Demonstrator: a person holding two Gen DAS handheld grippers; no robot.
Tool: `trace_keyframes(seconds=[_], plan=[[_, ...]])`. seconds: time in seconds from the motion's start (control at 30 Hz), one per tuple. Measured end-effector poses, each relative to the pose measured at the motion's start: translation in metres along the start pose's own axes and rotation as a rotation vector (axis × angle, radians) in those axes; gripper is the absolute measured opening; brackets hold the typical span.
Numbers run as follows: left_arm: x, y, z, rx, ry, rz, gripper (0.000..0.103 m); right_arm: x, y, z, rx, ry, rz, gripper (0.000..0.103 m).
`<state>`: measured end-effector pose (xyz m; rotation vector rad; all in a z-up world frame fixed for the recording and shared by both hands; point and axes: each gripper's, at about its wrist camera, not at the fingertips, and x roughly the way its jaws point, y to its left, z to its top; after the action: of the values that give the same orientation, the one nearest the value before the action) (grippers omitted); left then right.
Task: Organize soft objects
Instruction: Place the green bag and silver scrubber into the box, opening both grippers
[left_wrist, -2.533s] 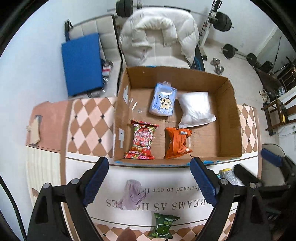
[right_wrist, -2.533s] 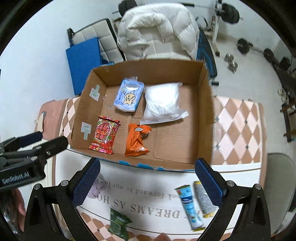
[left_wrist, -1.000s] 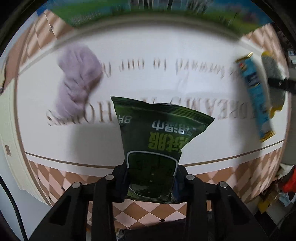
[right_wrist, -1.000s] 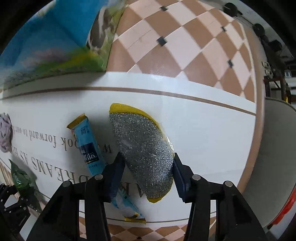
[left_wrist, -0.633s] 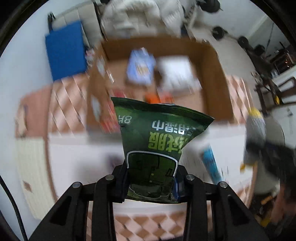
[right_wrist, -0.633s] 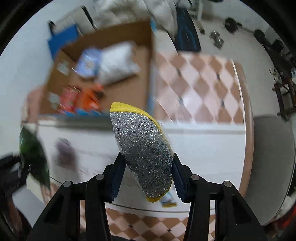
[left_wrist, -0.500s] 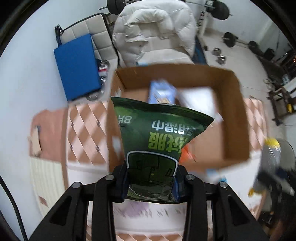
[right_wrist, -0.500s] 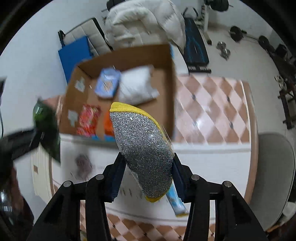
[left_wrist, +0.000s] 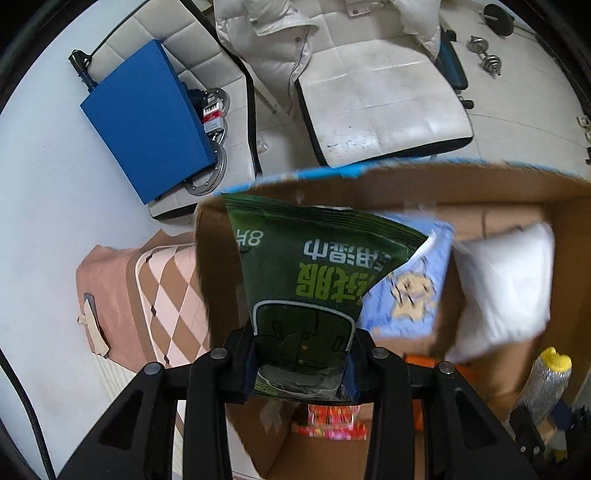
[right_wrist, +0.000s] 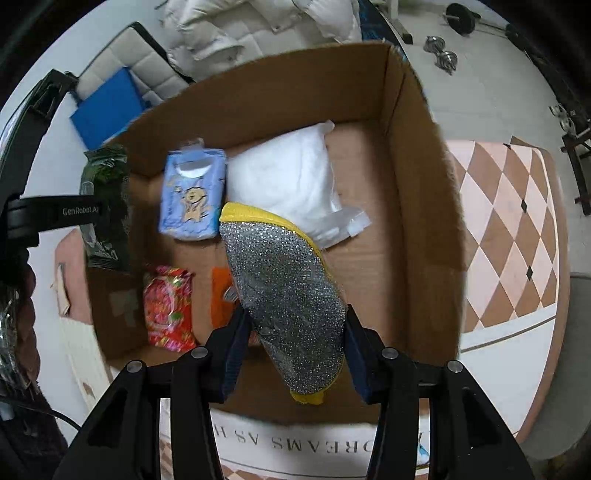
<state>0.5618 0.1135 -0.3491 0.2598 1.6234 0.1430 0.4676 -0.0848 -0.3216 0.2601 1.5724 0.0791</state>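
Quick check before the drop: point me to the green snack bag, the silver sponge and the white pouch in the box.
green snack bag (left_wrist: 317, 280): left wrist view, printed front.
silver sponge (right_wrist: 291, 295): right wrist view, glittery face.
white pouch (right_wrist: 284, 177): right wrist view, puffy middle.

Left gripper (left_wrist: 302, 363): matte black frame, two angular linkage arms each side, round silver screws at the joints, dark blue pads on the finger insides. Right gripper (right_wrist: 293, 349): same build, black arms, silver screw heads, blue pads. In the right wrist view the left gripper's black body shows side-on with white "GenRobot.AI" lettering; a black cable runs below it. Thin black cable at the left wrist view's left edge
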Motion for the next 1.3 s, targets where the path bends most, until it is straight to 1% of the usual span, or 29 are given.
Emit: trace_keyframes(seconds=[0.13, 0.2, 0.33, 0.4, 0.5, 0.53, 0.57, 0.6, 0.63, 0.7, 0.77, 0.83, 0.87, 0.9, 0.93, 0.97, 1.03, 1.07, 1.1, 1.3], plan=[[0.012, -0.002, 0.013, -0.008, 0.027, 0.002, 0.034, 0.021, -0.003, 0.010, 0.039, 0.036, 0.001, 0.051], [0.020, -0.002, 0.017, -0.010, 0.052, -0.010, 0.035, 0.028, -0.004, 0.011, 0.055, 0.051, 0.001, 0.051], [0.029, -0.001, 0.020, -0.019, 0.059, -0.024, 0.036, 0.038, -0.005, 0.010, 0.072, 0.075, 0.002, 0.051], [0.031, 0.001, 0.020, -0.022, 0.076, -0.048, 0.036, 0.042, -0.003, 0.010, 0.076, 0.087, -0.001, 0.052], [0.028, 0.003, 0.020, -0.024, 0.099, -0.065, 0.041, 0.049, -0.003, 0.010, 0.080, 0.134, -0.002, 0.054], [0.025, 0.005, 0.019, -0.028, 0.095, -0.069, 0.045, 0.050, -0.003, 0.010, 0.080, 0.144, -0.003, 0.054], [0.020, 0.006, 0.018, -0.032, 0.088, -0.077, 0.047, 0.051, -0.002, 0.010, 0.078, 0.156, -0.007, 0.057], [0.017, 0.007, 0.018, -0.035, 0.080, -0.088, 0.049, 0.052, -0.002, 0.009, 0.080, 0.170, -0.011, 0.062], [0.014, 0.008, 0.017, -0.037, 0.073, -0.100, 0.051, 0.053, -0.001, 0.009, 0.080, 0.175, -0.017, 0.066], [0.005, 0.009, 0.015, -0.039, 0.057, -0.113, 0.051, 0.048, 0.002, 0.008, 0.062, 0.158, -0.036, 0.077], [-0.004, 0.010, 0.012, -0.036, 0.038, -0.123, 0.051, 0.043, 0.006, 0.008, 0.047, 0.140, -0.057, 0.080], [-0.016, 0.011, 0.005, -0.036, 0.015, -0.138, 0.052, 0.036, 0.010, 0.007, 0.039, 0.131, -0.057, 0.080], [-0.021, 0.011, 0.001, -0.035, 0.006, -0.150, 0.064, 0.032, 0.012, 0.007, 0.035, 0.128, -0.057, 0.082], [-0.022, 0.012, -0.002, -0.036, -0.002, -0.160, 0.071, 0.029, 0.013, 0.006, 0.028, 0.124, -0.059, 0.089], [-0.028, 0.012, -0.008, -0.041, -0.019, -0.168, 0.085, 0.024, 0.016, 0.005, 0.018, 0.113, -0.066, 0.092], [-0.030, 0.013, -0.011, -0.042, -0.029, -0.172, 0.091, 0.019, 0.017, 0.005, 0.009, 0.101, -0.070, 0.095], [-0.037, 0.015, -0.023, -0.053, -0.047, -0.207, 0.091, 0.006, 0.023, 0.001, -0.017, 0.070, -0.084, 0.096], [-0.039, 0.016, -0.030, -0.054, -0.038, -0.234, 0.091, 0.001, 0.025, 0.000, -0.028, 0.057, -0.094, 0.101], [-0.043, 0.016, -0.037, -0.057, -0.045, -0.254, 0.091, -0.004, 0.026, 0.000, -0.039, 0.045, -0.099, 0.103], [-0.070, 0.020, -0.089, -0.084, -0.129, -0.294, 0.091, -0.045, 0.028, -0.022, -0.107, -0.054, -0.156, 0.103]])
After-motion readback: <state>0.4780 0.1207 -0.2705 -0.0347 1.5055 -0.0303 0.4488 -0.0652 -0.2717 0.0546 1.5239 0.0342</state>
